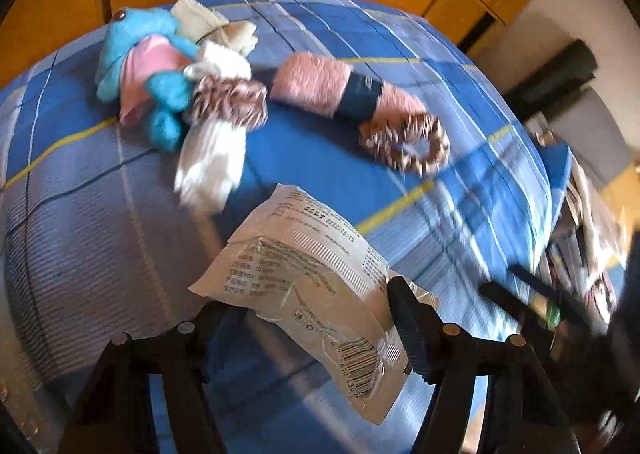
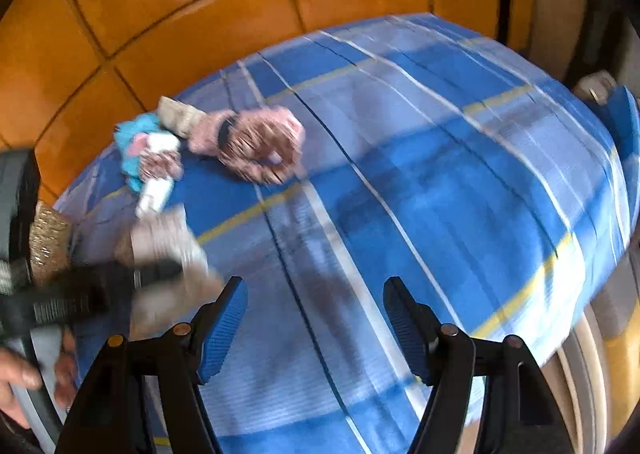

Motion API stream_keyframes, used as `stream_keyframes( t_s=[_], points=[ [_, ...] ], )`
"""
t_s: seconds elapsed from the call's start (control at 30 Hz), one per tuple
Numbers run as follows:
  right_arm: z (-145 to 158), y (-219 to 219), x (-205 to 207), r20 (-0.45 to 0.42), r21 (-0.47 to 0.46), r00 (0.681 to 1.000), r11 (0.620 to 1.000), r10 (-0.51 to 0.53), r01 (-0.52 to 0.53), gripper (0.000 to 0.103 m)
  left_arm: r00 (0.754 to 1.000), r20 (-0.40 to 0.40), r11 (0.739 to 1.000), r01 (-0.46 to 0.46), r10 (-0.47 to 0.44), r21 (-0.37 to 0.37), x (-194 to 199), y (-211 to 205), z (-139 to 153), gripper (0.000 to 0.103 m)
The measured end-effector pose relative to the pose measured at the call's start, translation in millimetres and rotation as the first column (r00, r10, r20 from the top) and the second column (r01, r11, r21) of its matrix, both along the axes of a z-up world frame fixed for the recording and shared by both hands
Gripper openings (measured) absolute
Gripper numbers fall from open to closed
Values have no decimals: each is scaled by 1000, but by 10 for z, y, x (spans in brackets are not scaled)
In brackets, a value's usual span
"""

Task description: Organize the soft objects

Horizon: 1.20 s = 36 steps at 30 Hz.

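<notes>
Jaws of left gripper [image 1: 316, 314] straddle plastic packet [image 1: 308, 278]; scrunchie [image 1: 404, 142], plush [image 1: 140, 70] beyond.

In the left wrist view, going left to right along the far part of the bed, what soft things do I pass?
Blue and pink plush toy → striped scrunchie beside it → pink rolled towel with a dark band → second patterned scrunchie. The beige cloths behind the toy overlap it, so they are left out.
</notes>
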State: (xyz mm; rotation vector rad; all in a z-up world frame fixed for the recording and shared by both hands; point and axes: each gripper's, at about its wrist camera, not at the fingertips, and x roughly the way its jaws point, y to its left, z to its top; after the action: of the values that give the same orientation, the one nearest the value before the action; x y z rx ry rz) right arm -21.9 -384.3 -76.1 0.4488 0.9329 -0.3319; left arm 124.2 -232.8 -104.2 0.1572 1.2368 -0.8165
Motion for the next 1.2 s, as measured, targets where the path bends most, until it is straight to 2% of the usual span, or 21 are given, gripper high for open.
stream_keyframes(
  t_s=[0.13,0.23,0.4,0.43,0.47,0.5,0.6,0.67,0.77,0.9,0.93,1.0,1.03,1.07,1.13,1.2],
  points=[
    [165,-33,398,27,-79,993,991,115,-112,73,1000,-1,1000,1,-1,8,-34,202,7,72],
    [187,-96,700,17,-120,988,981,156,-153,75,1000,-10,1000,-19,19,3,-21,311,-4,73],
    [35,-191,1180,-66,-153,971,960,228,-236,75,999,-19,999,-40,40,-5,-42,376,-9,77],
    [10,-183,1222,-70,-159,968,955,242,-250,69,999,-22,999,-44,44,-6,-44,377,-11,77],
    [-13,-172,1255,-65,-143,961,950,270,-276,57,999,-24,999,-48,48,-9,-45,390,-10,78],
    [-35,-158,1263,-69,-126,955,947,289,-295,26,998,-29,999,-52,51,-11,-47,405,-10,79],
    [-50,-81,1155,-76,-103,951,946,301,-308,13,997,-38,998,-61,60,-10,-36,393,-6,81],
    [-28,-58,964,-72,-43,957,958,280,-284,12,997,-47,998,-68,67,-14,-27,406,-8,82],
    [-59,-50,634,-59,115,970,967,237,-229,12,994,-67,995,-93,91,-22,-4,450,-1,86],
    [-193,-61,217,-65,260,986,956,155,-133,12,986,-92,990,-138,136,-7,15,469,6,90],
    [-209,-66,168,-71,270,988,956,137,-113,15,984,-95,989,-150,149,2,20,455,6,90],
    [-238,-86,51,-76,250,993,965,95,-73,19,978,-103,983,-180,181,19,35,431,5,92],
    [-231,-100,9,-50,250,995,965,90,-75,30,975,-104,980,-195,198,32,42,412,1,92],
    [-217,-109,11,-44,230,995,970,88,-75,36,972,-105,977,-208,212,49,47,382,-1,92],
    [-141,-60,10,-52,116,995,990,87,-80,57,965,-101,969,-237,243,67,51,315,0,92],
    [-80,-3,25,-53,29,993,994,107,-106,62,963,-80,964,-250,258,90,49,229,10,92]
  ],
)
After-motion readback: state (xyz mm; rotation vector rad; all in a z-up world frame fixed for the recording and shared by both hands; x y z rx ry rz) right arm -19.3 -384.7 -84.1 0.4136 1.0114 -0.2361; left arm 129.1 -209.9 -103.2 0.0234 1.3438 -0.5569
